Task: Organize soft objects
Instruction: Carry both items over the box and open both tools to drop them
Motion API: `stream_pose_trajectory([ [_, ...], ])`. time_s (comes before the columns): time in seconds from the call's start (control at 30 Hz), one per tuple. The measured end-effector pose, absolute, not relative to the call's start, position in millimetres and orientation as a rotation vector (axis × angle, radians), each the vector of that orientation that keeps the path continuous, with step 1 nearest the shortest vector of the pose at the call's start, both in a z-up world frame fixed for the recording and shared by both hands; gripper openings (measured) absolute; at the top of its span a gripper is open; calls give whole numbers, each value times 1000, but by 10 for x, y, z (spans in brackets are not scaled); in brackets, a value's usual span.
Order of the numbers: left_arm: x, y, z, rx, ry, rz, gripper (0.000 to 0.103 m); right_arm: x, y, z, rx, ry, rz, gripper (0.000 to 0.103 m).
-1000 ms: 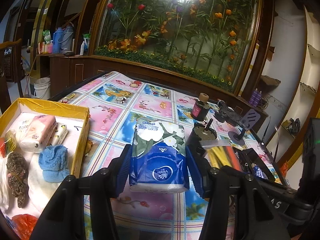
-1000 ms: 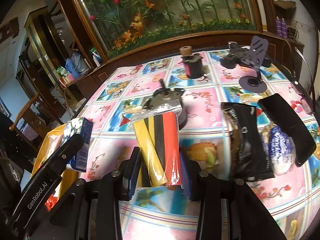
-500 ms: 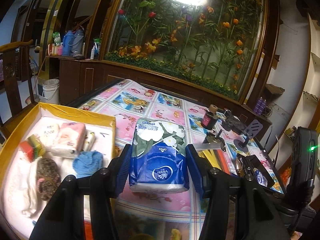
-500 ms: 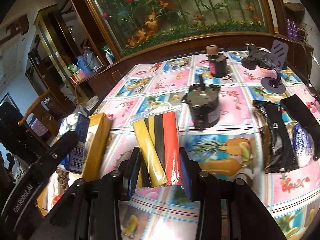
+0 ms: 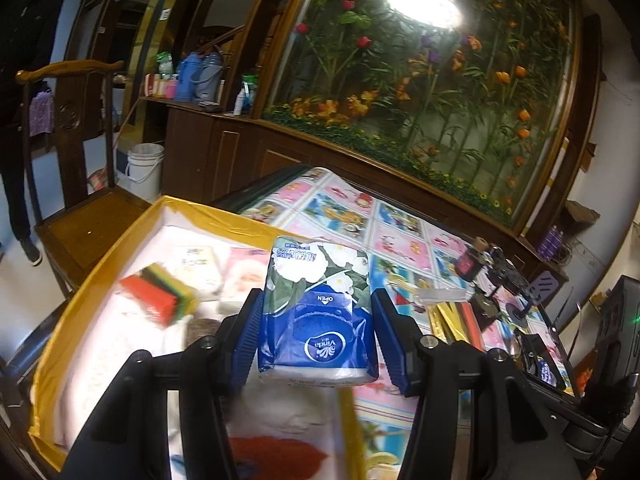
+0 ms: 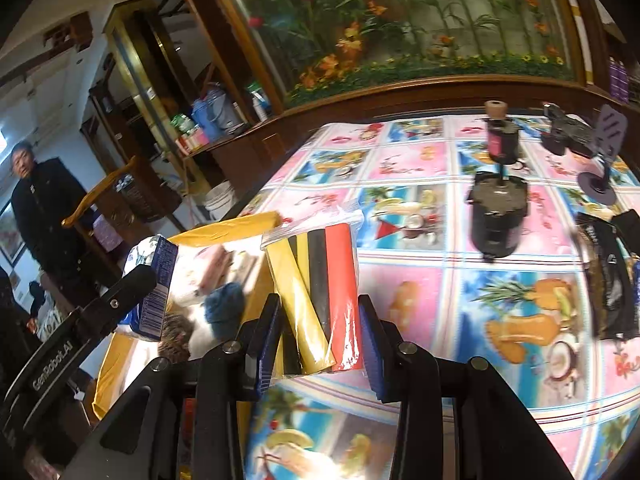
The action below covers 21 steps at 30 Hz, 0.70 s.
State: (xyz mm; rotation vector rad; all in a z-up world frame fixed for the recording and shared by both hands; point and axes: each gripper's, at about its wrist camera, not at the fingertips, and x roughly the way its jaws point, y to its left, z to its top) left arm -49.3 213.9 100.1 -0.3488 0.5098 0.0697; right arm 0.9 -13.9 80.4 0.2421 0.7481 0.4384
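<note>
Blue-and-white tissue pack clamped between the blue pads of the left gripper, pads pressing both long sides. Pack's long axis runs along the fingers, away from the camera; the "OPEN" tab end faces up, Vinda logo end nearest the wrist. It hangs above the yellow box, over the box's wall nearest the floral tablecloth. Inside the box: a striped red-yellow-green sponge stack towards the far left corner, a pink tissue pack by the far wall, white lining, all blurred.

Right gripper holds a clear bag of foam strips, yellow, black and red, pads tight on the bag's lower end. Strips' long axis points forward and slightly left, zip-top end farthest from the camera. Bag sits above the tablecloth's left edge, beside the box's right wall. In the right wrist view the left gripper with its pack shows over the box, a blue cloth ball below. Black motor stands upright mid-table; dark packet near right edge.
</note>
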Motion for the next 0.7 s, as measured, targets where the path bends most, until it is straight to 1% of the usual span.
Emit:
stream_pose_trajectory([
  [0.43, -699, 2874, 778, -396, 556, 226, 53, -203, 639, 699, 158, 793, 606, 41],
  [0.7, -767, 3091, 592, -432, 597, 251, 53, -266, 981, 527, 107, 841, 652, 41],
])
